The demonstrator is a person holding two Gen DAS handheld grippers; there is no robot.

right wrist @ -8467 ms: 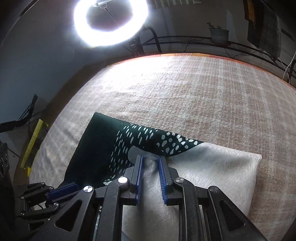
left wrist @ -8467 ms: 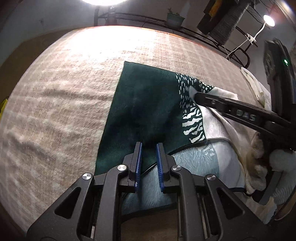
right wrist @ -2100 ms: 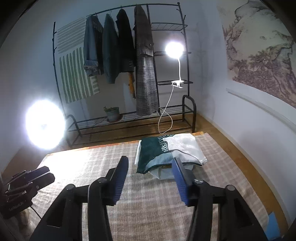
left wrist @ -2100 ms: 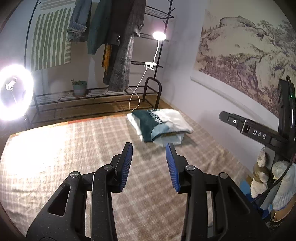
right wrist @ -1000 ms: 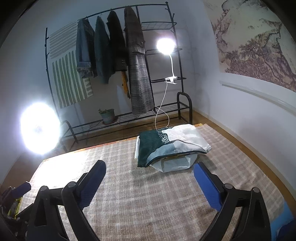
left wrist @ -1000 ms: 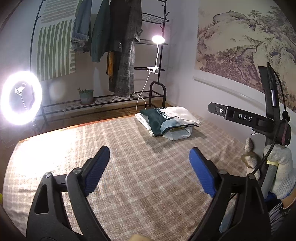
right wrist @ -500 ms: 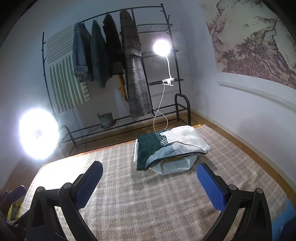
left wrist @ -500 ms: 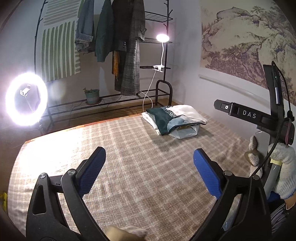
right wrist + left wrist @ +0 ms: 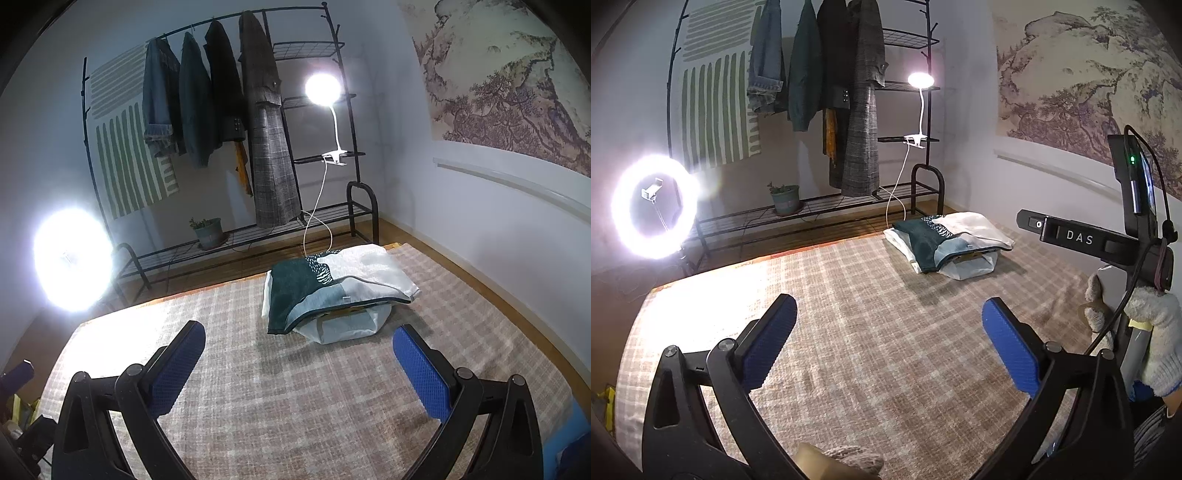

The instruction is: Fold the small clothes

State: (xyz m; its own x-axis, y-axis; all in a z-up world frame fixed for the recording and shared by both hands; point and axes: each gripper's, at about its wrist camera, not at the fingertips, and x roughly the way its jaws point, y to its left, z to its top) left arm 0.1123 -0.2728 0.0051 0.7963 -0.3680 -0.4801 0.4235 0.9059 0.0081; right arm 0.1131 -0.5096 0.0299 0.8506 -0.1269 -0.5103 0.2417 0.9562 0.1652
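1. Left tongs [image 9: 889,339] are spread wide open with nothing in them, blue pads [image 9: 770,343] far apart, held up over the checked rug [image 9: 849,332].
2. Right tongs [image 9: 299,367] look the same: splayed all the way, gripping nothing, also above the rug.
3. The folded garment [image 9: 945,238], dark green with a patterned patch and pale panels, sits at the far right end of the rug, well apart from both tongs. In the right wrist view the garment [image 9: 332,284] is straight ahead, between the lines of the two fingers but way beyond the tips.
4. It's resting on top of a white bag-like thing [image 9: 347,325], which pokes out underneath at the near edge.
5. Behind it there's a black clothes rack [image 9: 258,122] with coats hanging, a clip lamp [image 9: 322,88] switched on, and a ring light [image 9: 653,206] glaring on the left.
6. In the left wrist view, the right-hand device [image 9: 1082,238] sticks in from the right edge, held in a white knit glove [image 9: 1158,332].
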